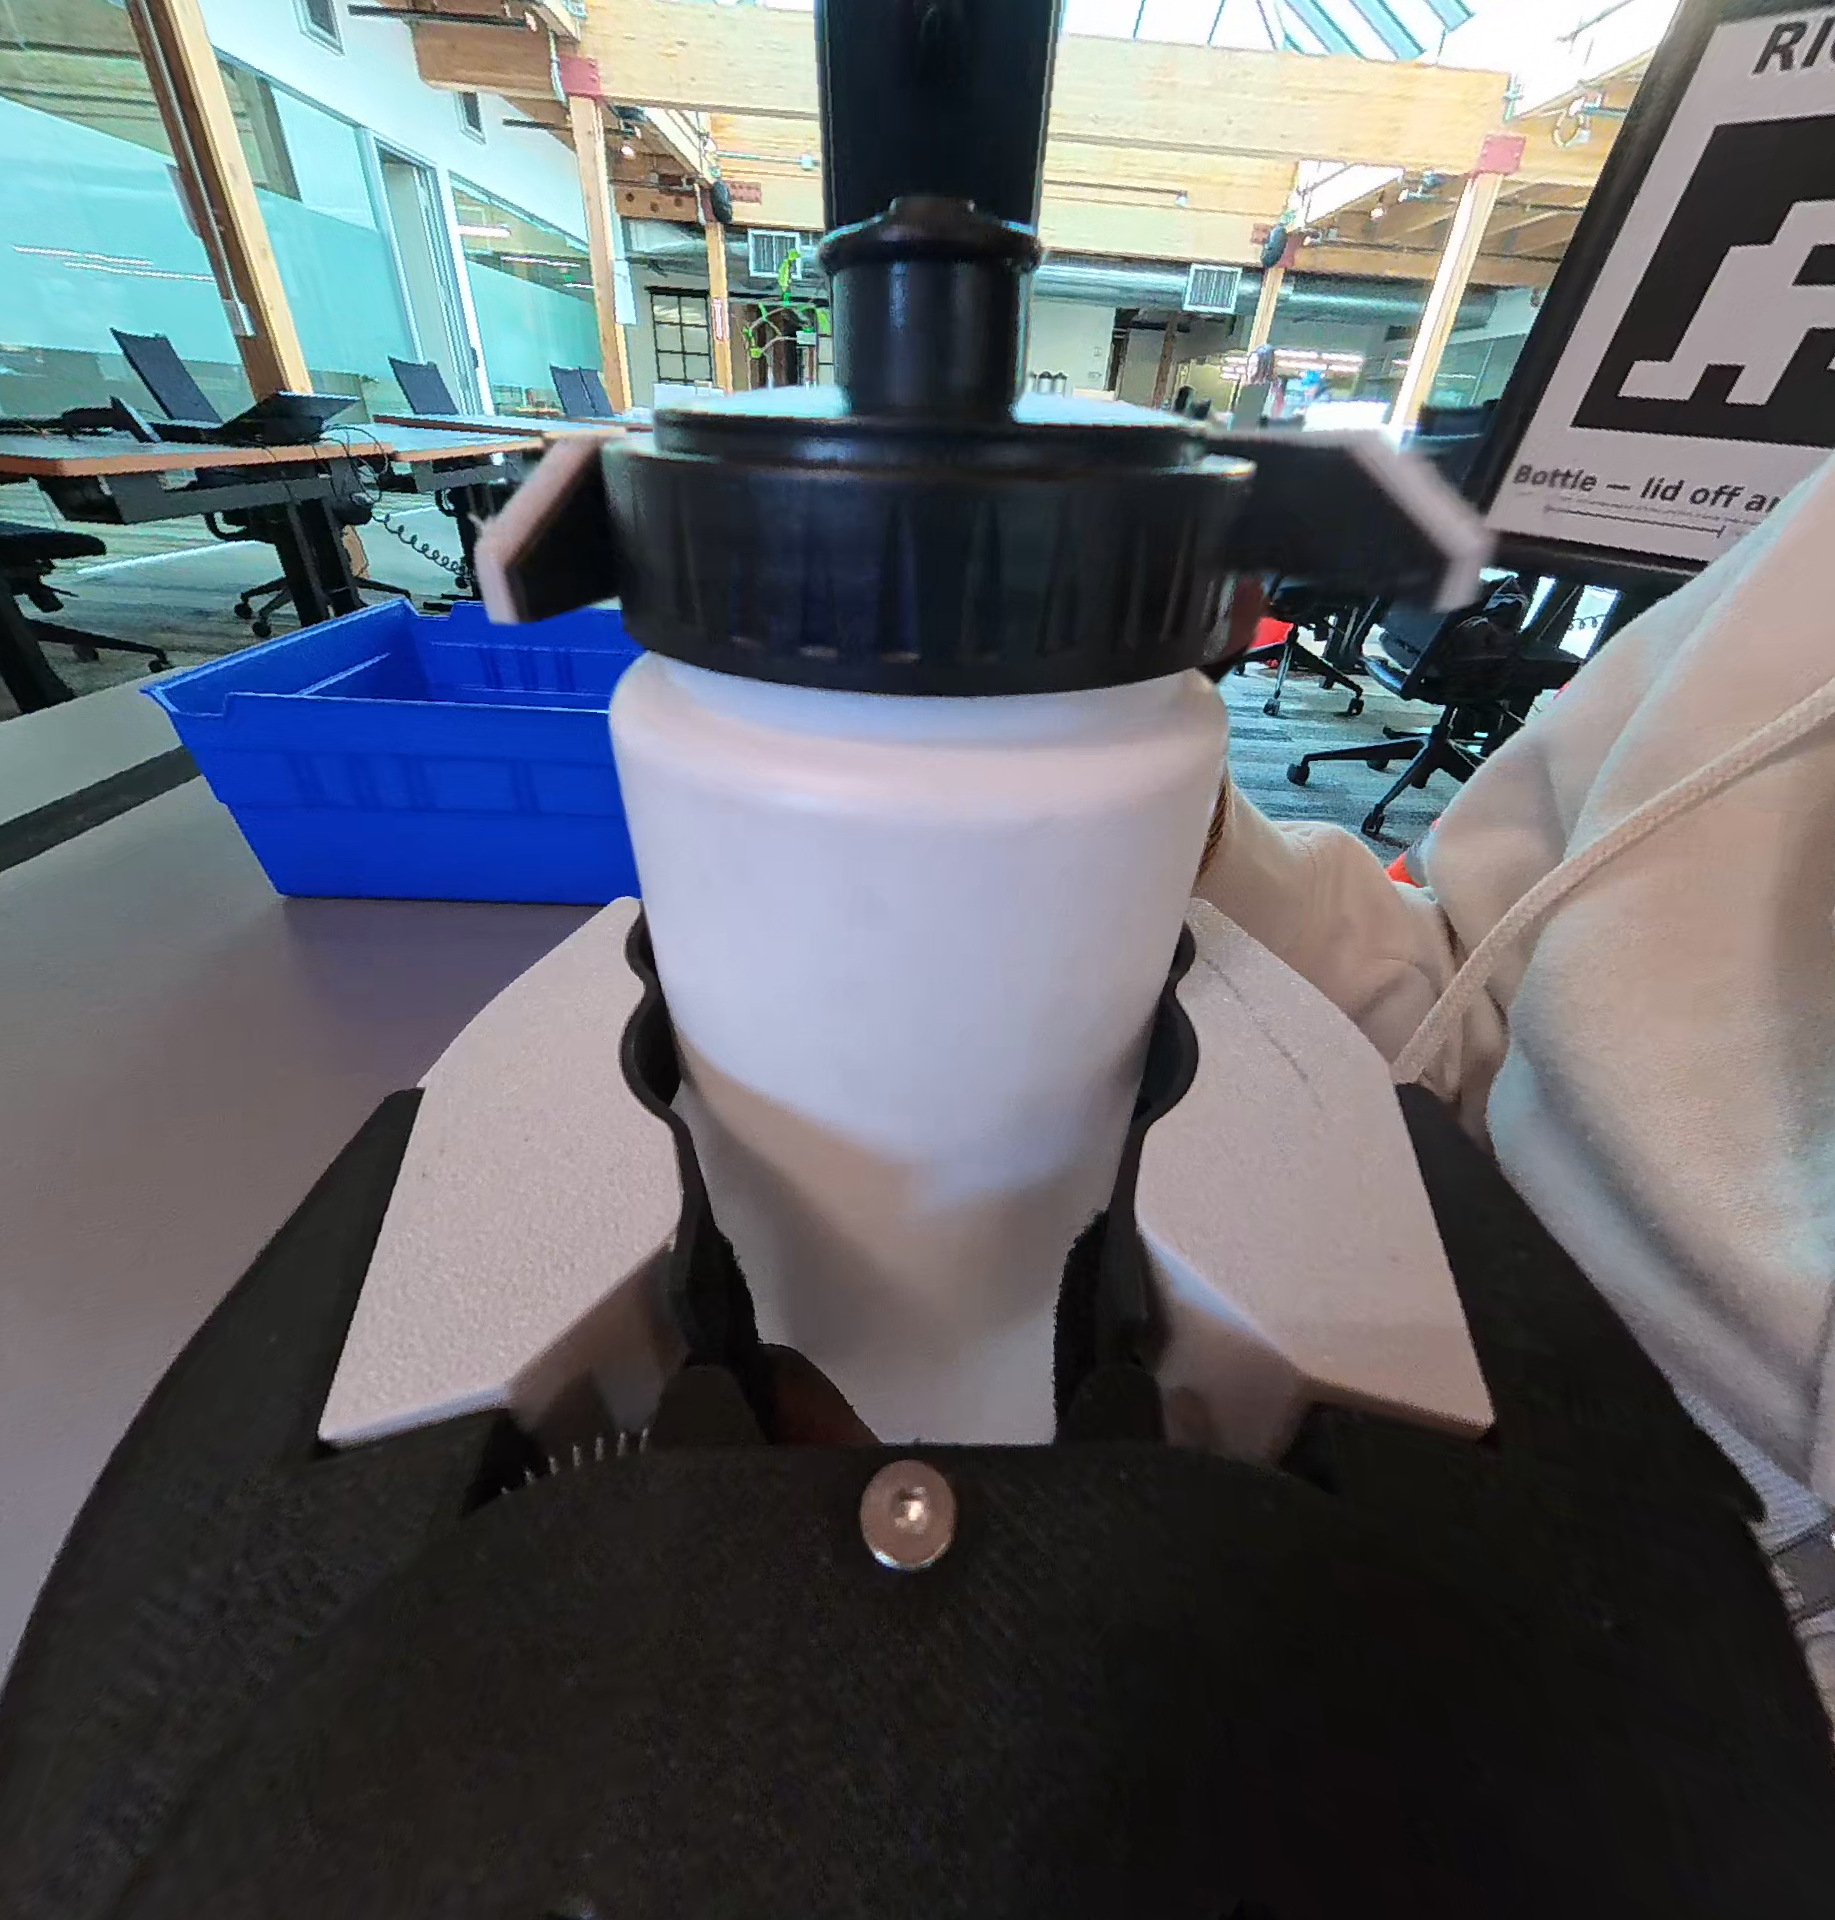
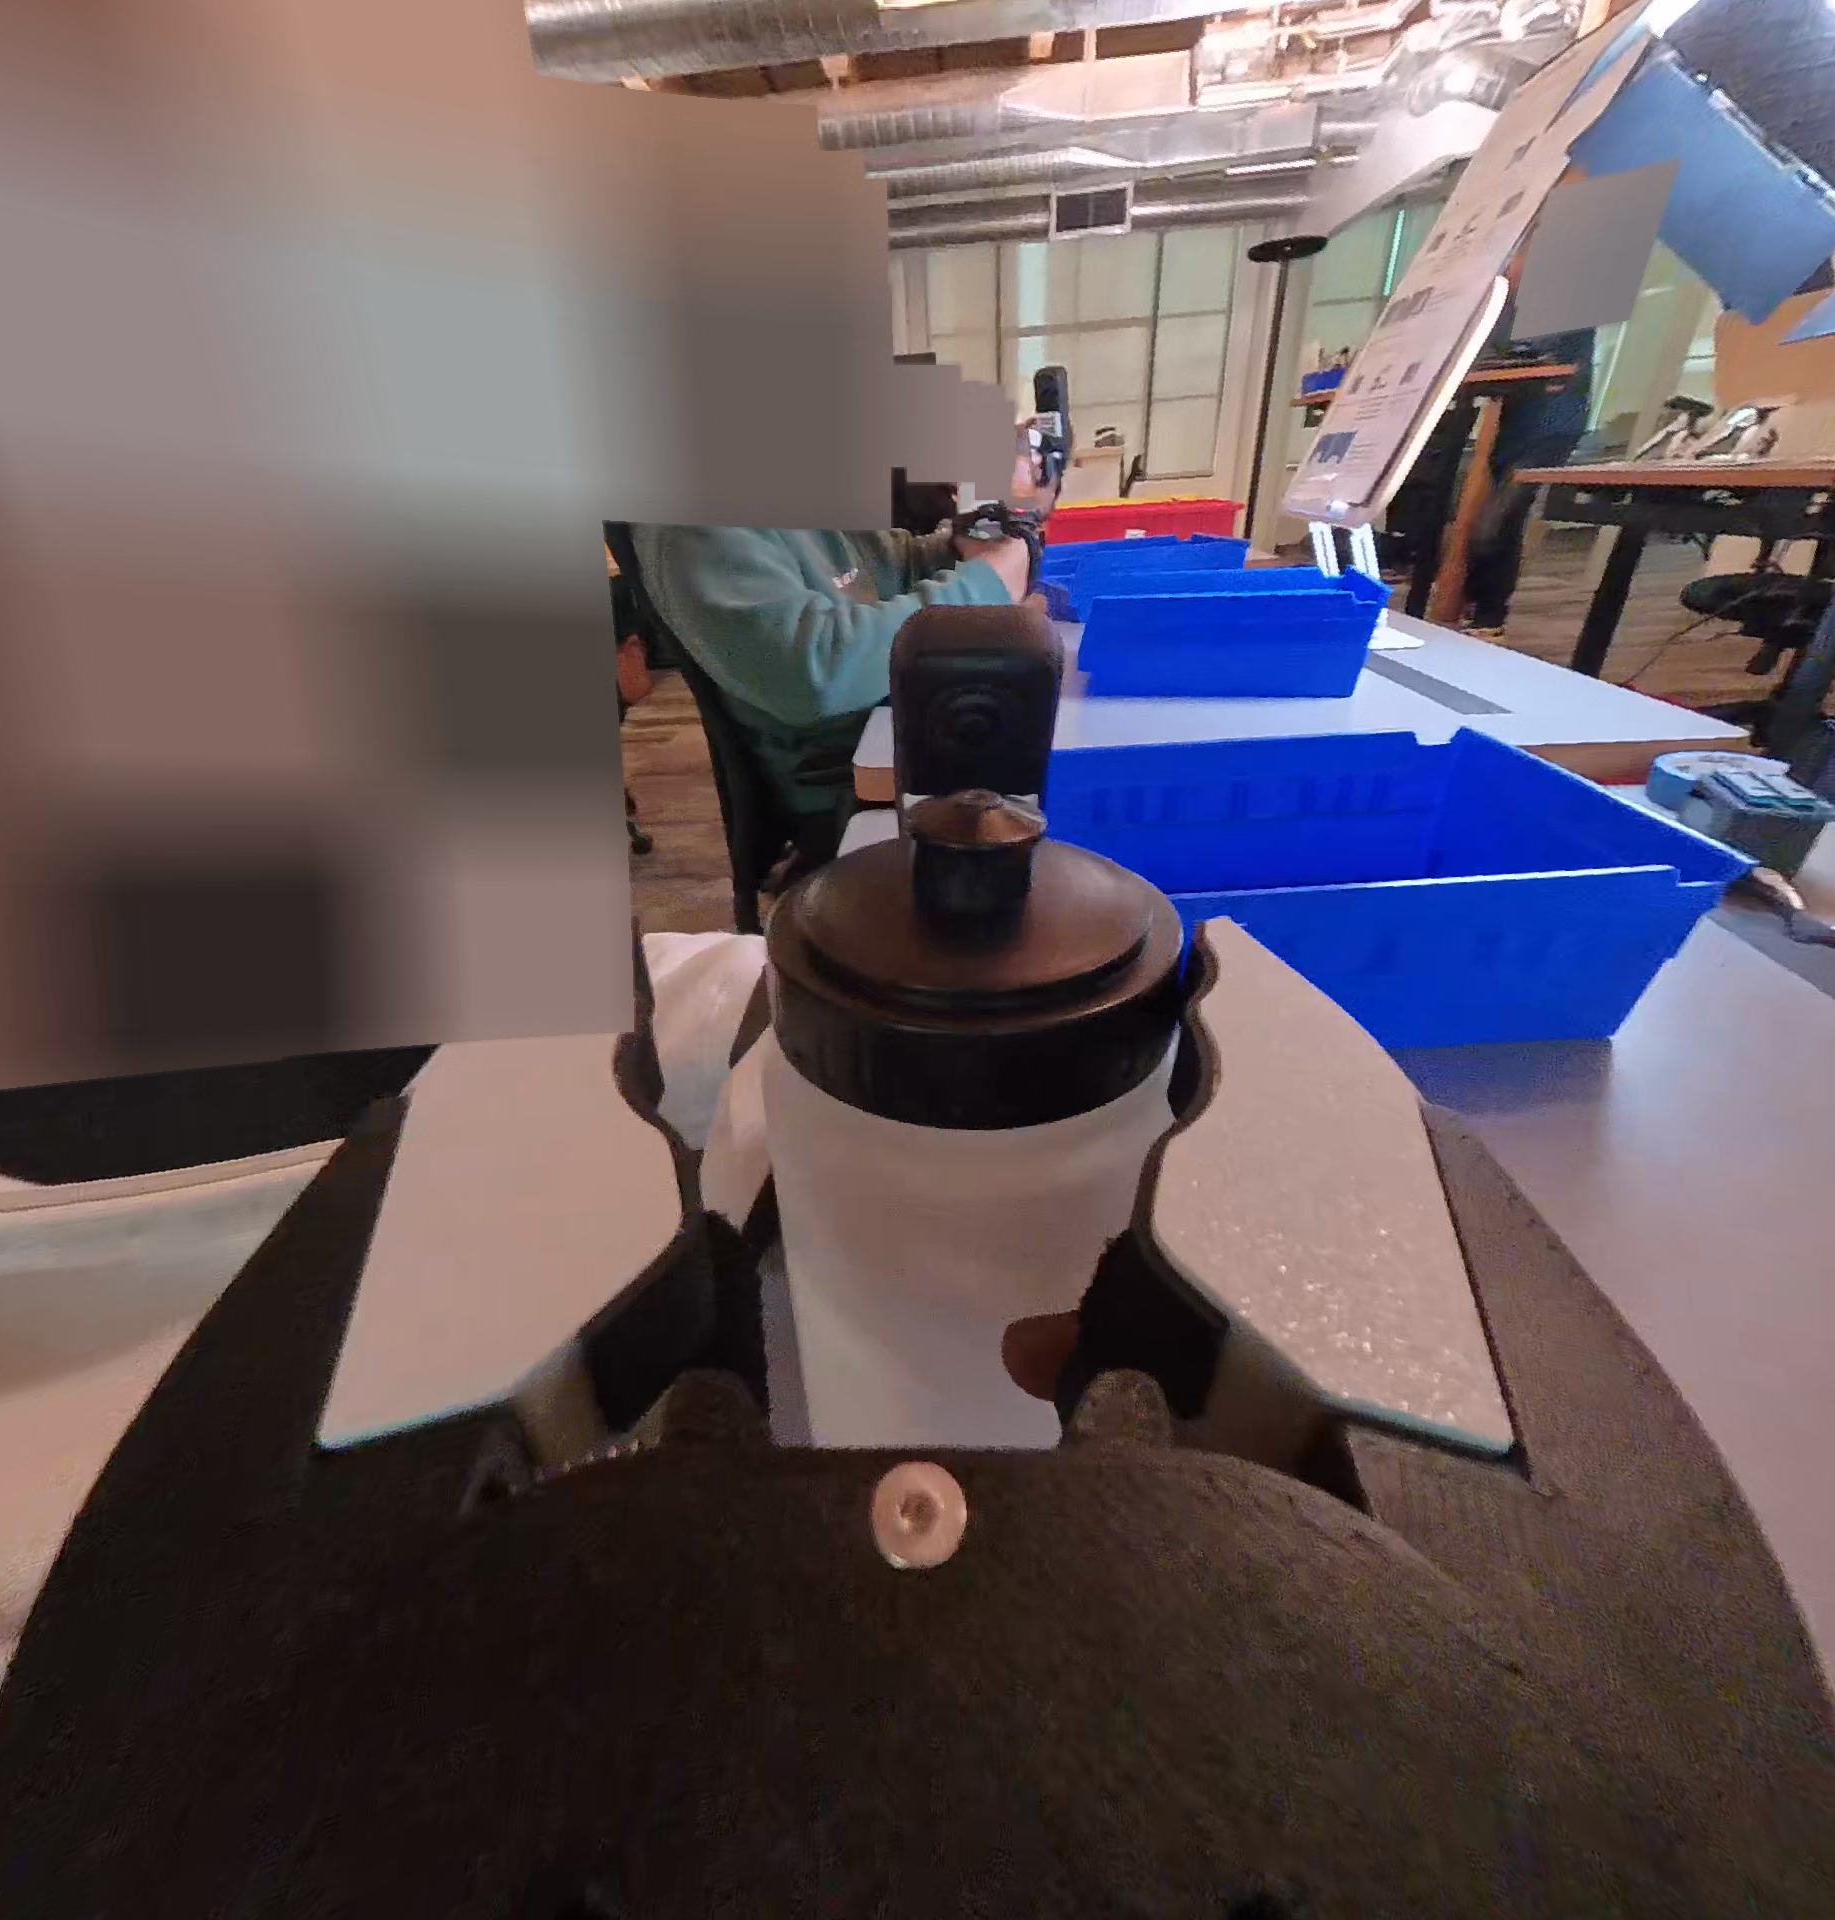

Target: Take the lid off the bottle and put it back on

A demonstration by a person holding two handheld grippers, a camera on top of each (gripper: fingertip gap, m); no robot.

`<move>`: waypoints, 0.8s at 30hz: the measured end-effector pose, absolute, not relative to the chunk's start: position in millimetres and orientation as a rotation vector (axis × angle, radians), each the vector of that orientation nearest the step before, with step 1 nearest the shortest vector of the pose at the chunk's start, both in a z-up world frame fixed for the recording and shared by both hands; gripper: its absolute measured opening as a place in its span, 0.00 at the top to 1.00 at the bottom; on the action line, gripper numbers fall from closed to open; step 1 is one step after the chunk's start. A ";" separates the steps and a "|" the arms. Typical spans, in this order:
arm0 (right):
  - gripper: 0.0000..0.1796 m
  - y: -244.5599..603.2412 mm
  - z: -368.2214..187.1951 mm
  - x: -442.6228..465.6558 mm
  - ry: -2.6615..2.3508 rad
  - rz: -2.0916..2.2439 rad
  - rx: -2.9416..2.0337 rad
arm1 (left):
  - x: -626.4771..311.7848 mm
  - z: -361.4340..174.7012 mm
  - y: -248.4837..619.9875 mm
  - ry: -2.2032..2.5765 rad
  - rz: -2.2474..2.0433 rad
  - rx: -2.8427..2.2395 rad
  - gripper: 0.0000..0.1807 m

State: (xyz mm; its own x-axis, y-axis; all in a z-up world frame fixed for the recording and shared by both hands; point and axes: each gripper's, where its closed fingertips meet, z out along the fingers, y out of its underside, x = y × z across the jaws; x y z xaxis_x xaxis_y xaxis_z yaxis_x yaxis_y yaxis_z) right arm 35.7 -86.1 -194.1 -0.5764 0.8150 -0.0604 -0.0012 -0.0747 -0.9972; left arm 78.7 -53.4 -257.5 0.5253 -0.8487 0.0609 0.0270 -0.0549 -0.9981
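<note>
Between the jaws of the left gripper (image 1: 913, 935), a white bottle (image 1: 913, 883), standing up tall. Squeezed on both sides of its body, well under the lid. Held there to stop the bottle from spinning when the top gets turned. Cannot see the bottom of the bottle, so cannot tell if resting on the grey tabletop (image 1: 165, 1091) or lifted off it.

Up past the tips of the left jaws, the black lid (image 1: 923, 540), sitting on top of the bottle with its spout (image 1: 923, 322) poking up. Looks flat and on; cannot tell how tight.

Around that lid, the jaws of the right gripper (image 2: 923, 997), reaching in from the far side and facing the left one. Placed one on each side of the ribbed rim, a good spot for twisting. Seen from the left wrist view, hugging the rim with both tips. Seen from the right wrist view, touching on one side, with a little gap on the other. So cannot tell if pinching or only sitting close.

Out beyond the left jaws and off to one side, a blue bin (image 1: 404, 748) on the tabletop, apart from the bottle. Near the other side, a pale sleeve (image 1: 1671, 935).

Probably time for the twist. Needs a firm pinch up top and a steady hold below, or else slips.
</note>
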 end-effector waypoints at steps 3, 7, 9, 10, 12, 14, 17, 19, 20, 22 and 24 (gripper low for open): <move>0.57 -78.8 -195.5 27.7 -1.538 1.646 -0.911 | 78.6 -257.5 -52.7 0.748 -0.828 -1.461 0.50; 0.57 -62.4 -198.5 13.7 -1.341 1.370 -1.142 | 67.4 -256.7 -38.7 0.607 -0.724 -1.494 0.51; 0.57 -54.6 -200.2 12.3 -1.210 1.124 -1.275 | 65.0 -256.6 -34.5 0.562 -0.655 -1.500 0.51; 0.57 -53.5 -200.4 13.9 -1.158 1.032 -1.308 | 65.3 -256.6 -34.8 0.569 -0.630 -1.495 0.51; 0.57 -57.0 -199.5 16.9 -1.135 0.964 -1.291 | 66.0 -256.9 -37.3 0.600 -0.611 -1.489 0.51; 0.55 -63.4 -201.8 17.5 -1.242 1.006 -1.235 | 65.0 -256.7 -39.6 0.610 -0.641 -1.480 0.51; 0.41 -83.5 -204.1 22.8 -1.470 1.298 -1.139 | 69.6 -256.2 -48.5 0.651 -0.795 -1.468 0.51; 0.48 -80.7 -199.4 26.6 -1.508 1.391 -1.087 | 74.0 -256.0 -54.0 0.681 -0.856 -1.460 0.51; 0.52 -81.7 -197.0 27.6 -1.527 1.417 -1.039 | 76.3 -256.3 -56.2 0.705 -0.851 -1.455 0.51; 0.59 -81.8 -196.9 27.8 -1.555 1.421 -0.997 | 78.5 -256.7 -58.0 0.730 -0.821 -1.447 0.51; 0.59 -77.0 -196.9 24.7 -1.504 1.376 -1.023 | 73.3 -257.3 -50.5 0.680 -0.752 -1.469 0.51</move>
State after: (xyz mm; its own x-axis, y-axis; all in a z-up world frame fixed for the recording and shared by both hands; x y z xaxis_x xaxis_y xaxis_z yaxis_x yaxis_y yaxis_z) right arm 24.7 -77.0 -196.9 -0.3196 0.9461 0.0529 0.0306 0.0662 -0.9973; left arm 73.3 -50.5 -257.3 0.6089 -0.7917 0.0484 0.0318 -0.0366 -0.9988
